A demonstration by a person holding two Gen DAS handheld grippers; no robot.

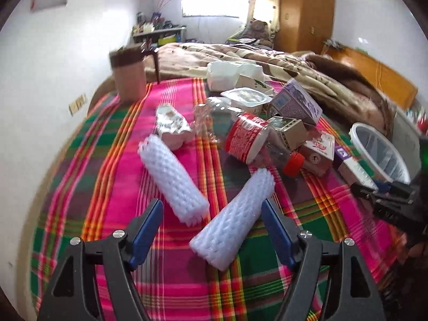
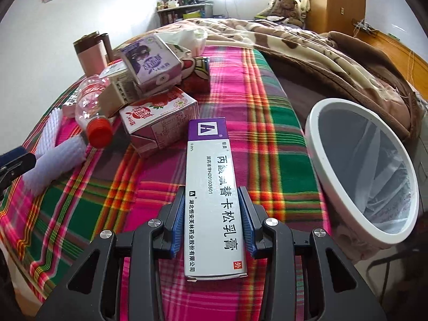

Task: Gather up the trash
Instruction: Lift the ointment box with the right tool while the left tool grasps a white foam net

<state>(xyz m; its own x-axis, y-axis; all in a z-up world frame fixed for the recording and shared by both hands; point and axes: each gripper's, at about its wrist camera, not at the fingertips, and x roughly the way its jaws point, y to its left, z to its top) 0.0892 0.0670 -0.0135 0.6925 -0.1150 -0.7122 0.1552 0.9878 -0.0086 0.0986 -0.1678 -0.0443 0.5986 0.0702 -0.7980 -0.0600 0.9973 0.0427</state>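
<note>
Our right gripper (image 2: 212,220) clamped on long white-purple cardboard medicine box (image 2: 211,187), white round bin (image 2: 345,211) just right; left gripper (image 1: 211,214) open over white foam net sleeve (image 1: 232,216).

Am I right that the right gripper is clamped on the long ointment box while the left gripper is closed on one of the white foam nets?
Not quite. In the left wrist view the left gripper is open, its fingers either side of a white foam net without touching it. The right gripper is indeed clamped on the ointment box.
</note>
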